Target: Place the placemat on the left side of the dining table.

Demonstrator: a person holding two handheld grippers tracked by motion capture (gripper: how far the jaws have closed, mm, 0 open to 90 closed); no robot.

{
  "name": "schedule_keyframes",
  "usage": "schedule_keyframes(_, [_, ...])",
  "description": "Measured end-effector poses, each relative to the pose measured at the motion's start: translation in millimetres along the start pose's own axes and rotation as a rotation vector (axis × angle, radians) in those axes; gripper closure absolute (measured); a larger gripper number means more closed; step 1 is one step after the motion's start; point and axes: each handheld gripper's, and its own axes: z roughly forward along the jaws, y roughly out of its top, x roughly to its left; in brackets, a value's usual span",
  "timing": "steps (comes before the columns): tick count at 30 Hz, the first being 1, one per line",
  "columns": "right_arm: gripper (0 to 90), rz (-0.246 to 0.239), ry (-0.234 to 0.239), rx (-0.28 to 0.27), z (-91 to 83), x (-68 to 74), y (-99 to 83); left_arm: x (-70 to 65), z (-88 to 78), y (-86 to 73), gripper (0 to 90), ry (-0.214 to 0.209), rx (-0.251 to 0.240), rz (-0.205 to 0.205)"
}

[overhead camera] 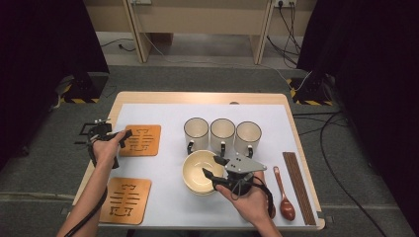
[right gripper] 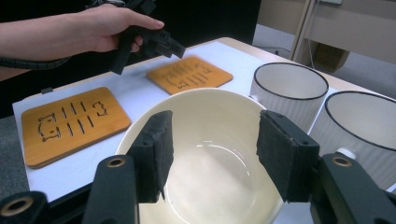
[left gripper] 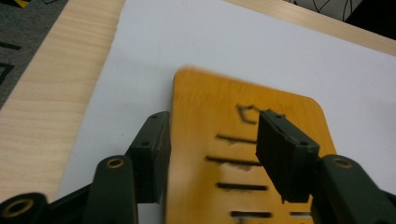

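A: Any readable text or brand? The far coaster (overhead camera: 142, 140) sits left of centre in the high view, on the white sheet (overhead camera: 163, 207).

B: None legible. The coaster shows cut-out slots & a glyph-like pattern, no words I can read. Same on the near coaster (overhead camera: 125, 200), lower left.

A: Left gripper (overhead camera: 123, 135) vs that coaster?

B: At its left edge in the high view. In the left gripper view the jaws are spread, w/ one pad off the board's left edge & the other over its slotted face; board lies flat on the sheet. Contact can't be told, pic is blurred.

A: And the right gripper (overhead camera: 211, 166)?

B: Centre-right of the high view, at the cream bowl (overhead camera: 200, 170). Jaws spread wide, w/ the bowl's near rim between them in the right gripper view, pads not pressing.

A: Around it?

B: Three white mugs (overhead camera: 223, 131) in a row just above the bowl; brown spoon (overhead camera: 285, 200) & dark chopsticks (overhead camera: 298, 185) at right, on the wood table (overhead camera: 197, 98).
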Motion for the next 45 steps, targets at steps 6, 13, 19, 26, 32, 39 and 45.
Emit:
schedule_keyframes(6, [46.9, -0.003, -0.001, -0.002, -0.9, 0.1, 0.2, 0.7, -16.1, -7.9, 53.8, -0.003, 0.003, 0.084])
schedule_keyframes(13, [47.2, -0.003, -0.004, -0.002, -2.4, -0.2, 1.7, -6.6, -38.4, -35.8, 71.7, -0.029, 0.08, 0.173])
schedule_keyframes(19, [47.2, -0.004, -0.003, -0.003, -2.8, 1.2, 2.8, -7.3, -40.4, -51.8, 79.1, 0.012, 0.137, 0.225])
schedule_keyframes(26, [47.2, -0.003, -0.003, -0.004, -1.9, -0.4, 1.9, -6.5, -38.1, -48.2, 80.9, 0.029, 0.156, 0.232])
schedule_keyframes(32, [47.2, 0.002, -0.004, -0.003, -2.4, -0.7, 1.4, -6.9, -36.8, -47.0, 80.6, 0.038, 0.156, 0.241])
schedule_keyframes(39, [44.1, 0.01, -0.024, -0.001, -6.6, -5.2, 2.0, -15.1, -51.0, -48.6, 66.9, -0.013, 0.079, 0.261])
schedule_keyframes(45, [41.0, 0.026, -0.064, -0.034, -13.7, -13.3, 1.2, -29.8, -63.5, -48.9, 43.9, -0.062, -0.007, 0.27])
